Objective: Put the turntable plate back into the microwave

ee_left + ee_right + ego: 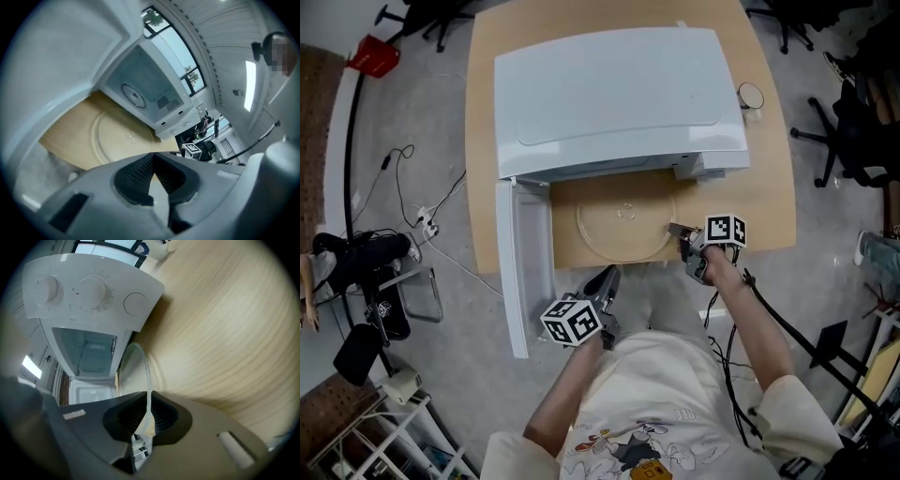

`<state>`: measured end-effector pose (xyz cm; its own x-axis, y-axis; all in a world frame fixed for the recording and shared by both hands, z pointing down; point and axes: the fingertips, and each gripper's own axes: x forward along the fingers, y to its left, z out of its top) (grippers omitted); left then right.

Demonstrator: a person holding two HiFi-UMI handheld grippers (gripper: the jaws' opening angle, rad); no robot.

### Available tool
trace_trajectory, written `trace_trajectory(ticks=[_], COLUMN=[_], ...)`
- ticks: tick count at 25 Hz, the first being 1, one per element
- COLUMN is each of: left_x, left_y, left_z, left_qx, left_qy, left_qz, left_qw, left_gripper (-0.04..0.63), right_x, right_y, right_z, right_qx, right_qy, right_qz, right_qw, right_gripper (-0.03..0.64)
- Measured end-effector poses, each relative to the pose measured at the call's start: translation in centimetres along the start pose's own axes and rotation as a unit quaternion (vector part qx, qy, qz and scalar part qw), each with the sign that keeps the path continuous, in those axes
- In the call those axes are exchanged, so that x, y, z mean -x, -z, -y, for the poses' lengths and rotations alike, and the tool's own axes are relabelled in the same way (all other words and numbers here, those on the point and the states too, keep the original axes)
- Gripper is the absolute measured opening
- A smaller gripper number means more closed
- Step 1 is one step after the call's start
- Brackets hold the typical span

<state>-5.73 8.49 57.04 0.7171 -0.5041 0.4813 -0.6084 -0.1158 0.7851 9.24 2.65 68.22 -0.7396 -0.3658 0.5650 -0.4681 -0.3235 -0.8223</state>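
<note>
The microwave (619,94) is seen on the table (769,169) with its door (522,267) swung wide open to the left. The plate (625,225) is found lying flat on the table, right in front of the open cavity and not inside it. Its right rim is gripped by the right tongs (680,232): in the right gripper view the thin glass edge is seen pinched between the two dark pads, with the jaws closed down on it. The left tongs (607,279) are held just off the table's near edge, beside the door and apart from the plate. In the left gripper view their jaws are seen pressed together at the tips, and nothing is held between them. Beyond those jaws the plate is seen on the wood, with the cavity behind it.
</note>
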Motion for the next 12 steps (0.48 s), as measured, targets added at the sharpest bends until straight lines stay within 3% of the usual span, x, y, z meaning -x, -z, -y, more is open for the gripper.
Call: trace_trajectory(ticks=[2,4,5,9,12], left_x=[-0.8,-1.4,-1.6,-2.7,-3.6], left_y=[1.0,1.9,2.1,1.6,0.9], left_z=[-1.7,-3.2,-4.0,-6.4,-7.3], left_qx=[0.073,0.127,0.146,0.21,0.237], left_qy=[0.011,0.015,0.013,0.012,0.018], left_qz=[-0.011,-0.02,-0.02,0.009,0.02], left_qw=[0.9972,0.9915,0.989,0.9776,0.9712], left_gripper=[0.004,0.198,0.221,0.235,0.235], right_x=[0.3,0.5,0.5,0.7,1.0], right_y=[0.0,0.1,0.1,-0.1,0.2], right_z=[-0.4,-0.7,-0.8,-0.9,-1.2], right_qx=[-0.002,-0.006,-0.007,-0.01,-0.011], right_qy=[0.011,0.014,0.016,0.018,0.014], right_qz=[-0.001,-0.006,-0.007,-0.009,-0.014], right_qw=[1.0,1.0,1.0,1.0,1.0], right_gripper=[0.034,0.034,0.034,0.034,0.034])
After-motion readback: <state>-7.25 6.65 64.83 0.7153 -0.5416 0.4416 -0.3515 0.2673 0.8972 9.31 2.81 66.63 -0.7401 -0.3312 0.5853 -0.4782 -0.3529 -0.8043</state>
